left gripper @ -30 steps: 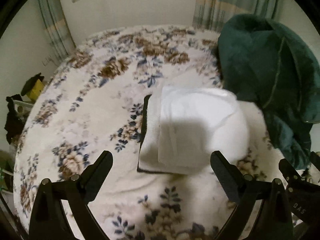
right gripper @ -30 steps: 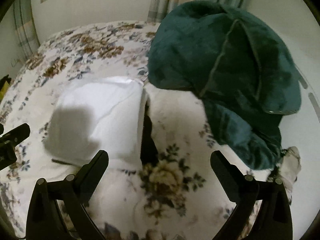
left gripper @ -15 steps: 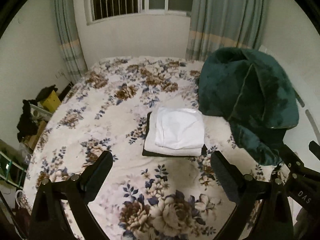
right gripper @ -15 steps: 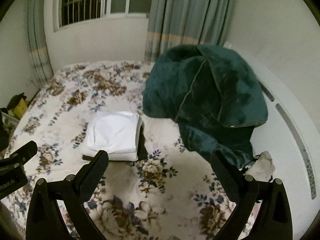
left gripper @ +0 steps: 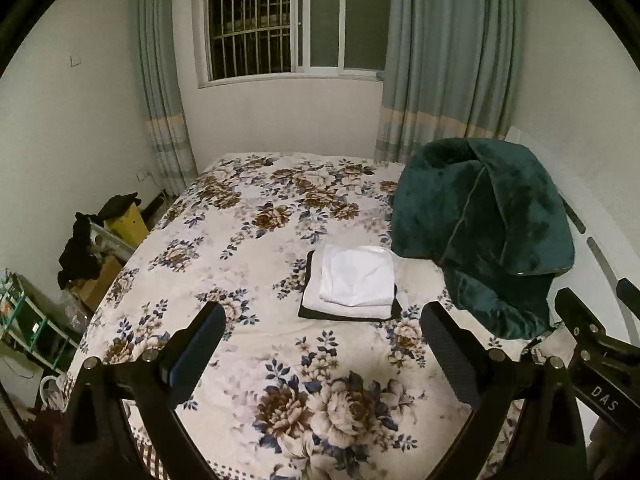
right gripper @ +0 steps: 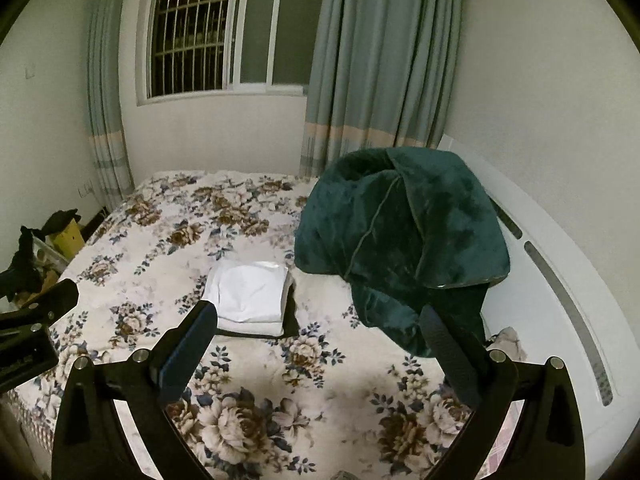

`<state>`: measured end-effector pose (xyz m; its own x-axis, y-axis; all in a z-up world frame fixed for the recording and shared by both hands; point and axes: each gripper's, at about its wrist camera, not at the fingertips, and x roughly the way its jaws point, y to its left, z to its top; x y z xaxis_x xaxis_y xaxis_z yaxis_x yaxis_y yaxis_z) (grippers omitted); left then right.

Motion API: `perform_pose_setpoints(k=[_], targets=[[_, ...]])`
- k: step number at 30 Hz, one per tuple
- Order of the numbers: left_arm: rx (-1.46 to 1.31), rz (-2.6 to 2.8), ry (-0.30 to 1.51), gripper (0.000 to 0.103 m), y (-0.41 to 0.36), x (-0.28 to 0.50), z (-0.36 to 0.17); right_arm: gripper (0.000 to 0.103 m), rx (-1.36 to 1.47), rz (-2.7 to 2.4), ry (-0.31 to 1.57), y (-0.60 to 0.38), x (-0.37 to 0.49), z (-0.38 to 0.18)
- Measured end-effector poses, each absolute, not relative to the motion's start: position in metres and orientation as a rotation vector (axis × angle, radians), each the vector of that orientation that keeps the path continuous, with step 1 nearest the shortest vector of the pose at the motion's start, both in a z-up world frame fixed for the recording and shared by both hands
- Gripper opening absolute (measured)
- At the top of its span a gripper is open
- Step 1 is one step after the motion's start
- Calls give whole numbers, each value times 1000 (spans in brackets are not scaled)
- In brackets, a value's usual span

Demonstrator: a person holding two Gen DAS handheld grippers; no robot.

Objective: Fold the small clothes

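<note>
A small stack of folded clothes [left gripper: 352, 280] lies on the floral bed [left gripper: 240, 248]: a white piece on top, a cream one under it, a black one at the bottom. The same stack [right gripper: 252, 296] shows in the right wrist view. My left gripper [left gripper: 324, 332] hangs open and empty, well back from the stack and above the bed's near part. My right gripper [right gripper: 320, 328] is open too, holding nothing, at a like distance. The right gripper's body [left gripper: 592, 336] shows at the left view's right edge.
A big dark green plush blanket [left gripper: 480, 232] is heaped at the bed's right side, close to the stack, against a white headboard [right gripper: 560, 288]. Boxes, dark cloth and a shelf [left gripper: 92, 248] crowd the floor left of the bed. A barred window [left gripper: 296, 20] and curtains stand behind.
Both grippers have drawn far back and up from the folded stack, which now looks small and distant. The stack itself has stayed in place.
</note>
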<state>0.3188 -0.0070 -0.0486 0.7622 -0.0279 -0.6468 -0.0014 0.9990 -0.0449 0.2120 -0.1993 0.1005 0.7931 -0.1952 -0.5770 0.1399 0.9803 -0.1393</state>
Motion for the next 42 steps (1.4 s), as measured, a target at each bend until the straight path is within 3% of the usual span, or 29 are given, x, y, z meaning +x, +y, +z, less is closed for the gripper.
perform_pose_setpoints(k=[13, 42], targets=[[-38, 11, 662, 100, -9, 276, -41, 103, -91, -139, 604, -199, 159, 112], [-36, 34, 608, 103, -10, 255, -23, 103, -79, -111, 581, -205, 171, 118]])
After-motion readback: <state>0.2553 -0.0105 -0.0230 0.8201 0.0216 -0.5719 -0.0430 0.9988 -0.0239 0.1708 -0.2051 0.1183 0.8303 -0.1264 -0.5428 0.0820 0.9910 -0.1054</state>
